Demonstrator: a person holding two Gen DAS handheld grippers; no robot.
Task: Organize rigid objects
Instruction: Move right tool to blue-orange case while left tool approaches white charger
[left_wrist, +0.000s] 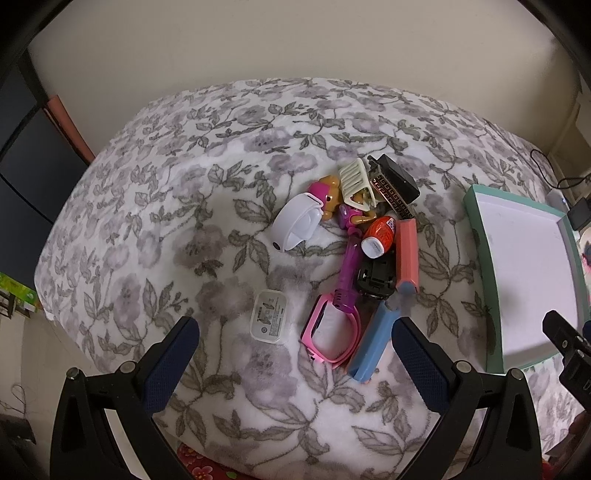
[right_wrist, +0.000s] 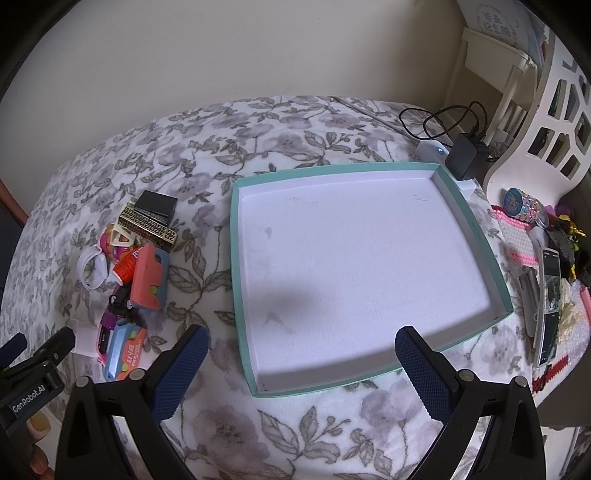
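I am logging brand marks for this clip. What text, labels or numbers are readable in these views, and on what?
"GenRobot.AI": on the left gripper, seen in the right wrist view.
White tag: dark print, too blurred to read.
Orange bottle: label too small to read.
Blue case: orange label with white characters, not legible.
Round sign at top right: faint characters, unreadable.

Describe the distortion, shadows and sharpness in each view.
Left wrist: strong fisheye bowing of the floral blanket, dark vignette at the corners, soft even light, the toy pile fairly sharp. Right wrist: the teal tray has curved edges, a soft dark shadow on its white floor, no glare.
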